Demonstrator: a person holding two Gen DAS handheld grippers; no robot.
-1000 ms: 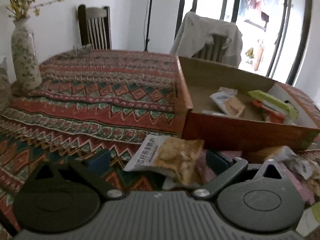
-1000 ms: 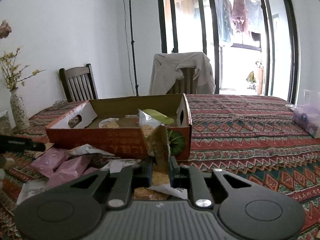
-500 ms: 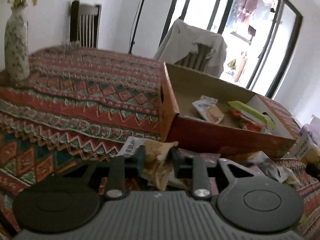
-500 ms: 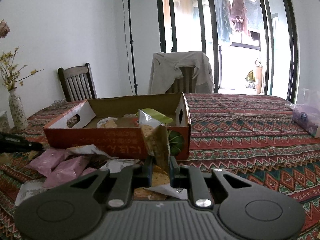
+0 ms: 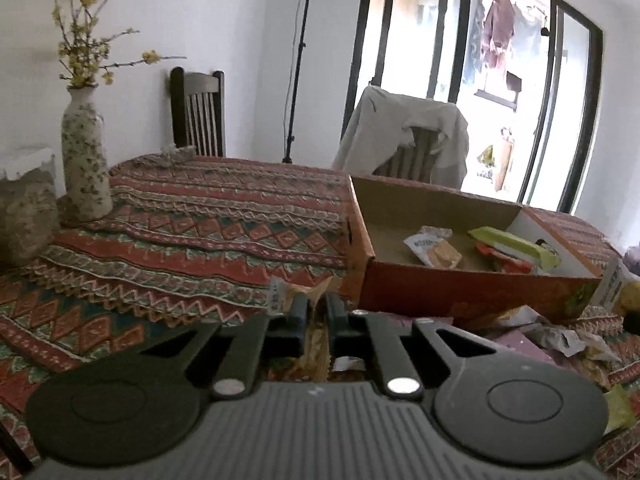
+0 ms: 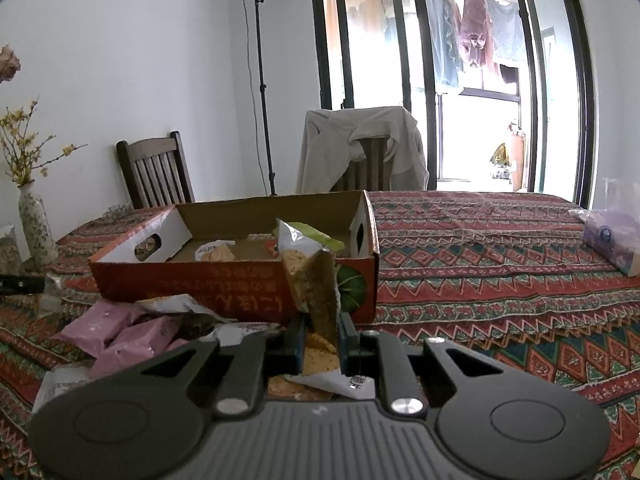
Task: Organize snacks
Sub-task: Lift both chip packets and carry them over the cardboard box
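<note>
1. My left gripper (image 5: 316,310) has its jaws clamped on a crumpled cracker packet (image 5: 298,294), pinched tight at the near edge of the desk (image 5: 208,220); the packet's white and tan top pokes up just past the fingertips.
2. My right gripper (image 6: 319,334) has its jaws closed on a second cracker packet (image 6: 310,280), which stands upright between them, its silver top reaching up in front of the box wall.
3. The cardboard box (image 6: 240,280) sits on the desk, just beyond both grippers, open at the top. In the left wrist view it lies to the right of my held packet.
4. Inside the box I see a small biscuit packet (image 5: 434,246) and a green wrapper (image 5: 514,244) toward the right end.
5. Pink packets (image 6: 116,336) lie loose in a heap on the desk, near and left of the box in the right wrist view, among torn white wrappers.
6. A flowered vase (image 5: 85,160) stands at the far left of the desk, well apart from the box.
</note>
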